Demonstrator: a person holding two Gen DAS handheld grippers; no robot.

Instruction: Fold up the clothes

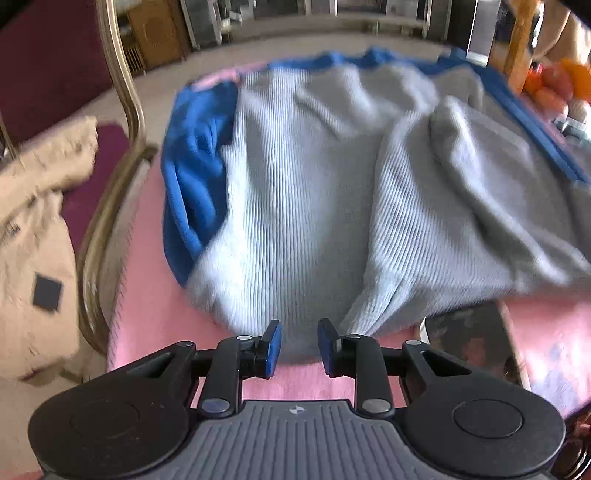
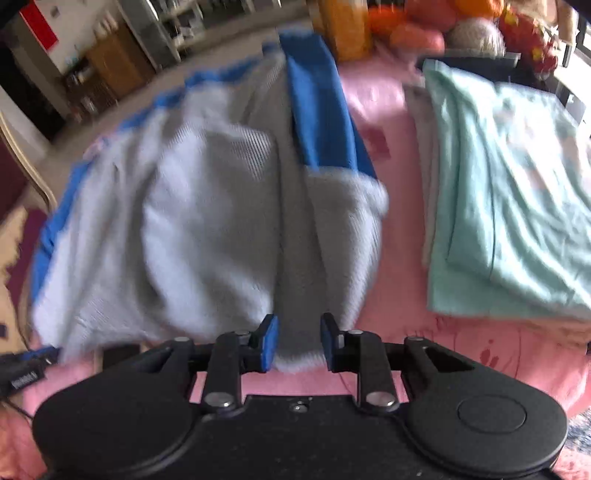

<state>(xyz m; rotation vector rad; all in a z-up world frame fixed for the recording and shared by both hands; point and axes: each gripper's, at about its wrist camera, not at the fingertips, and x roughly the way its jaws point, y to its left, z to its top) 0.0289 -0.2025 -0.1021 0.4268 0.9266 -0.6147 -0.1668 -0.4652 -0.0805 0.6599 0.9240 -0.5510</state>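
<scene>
Left hand-held gripper (image 1: 299, 345) and right hand-held gripper (image 2: 298, 341), jaws narrowly parted, each straddle the near hem of one grey-and-blue sweater (image 1: 314, 192) on the pink tabletop (image 1: 147, 295); grip unclear, no legible writing.

Pink cover (image 1: 147, 302) spread over the worktop. Maroon chair with gilt frame (image 1: 125, 92) stands just beside its left edge, a beige garment (image 1: 33, 206) draped on the seat. Orange and red items (image 2: 417, 22) crowd the far right edge, blurred.
</scene>
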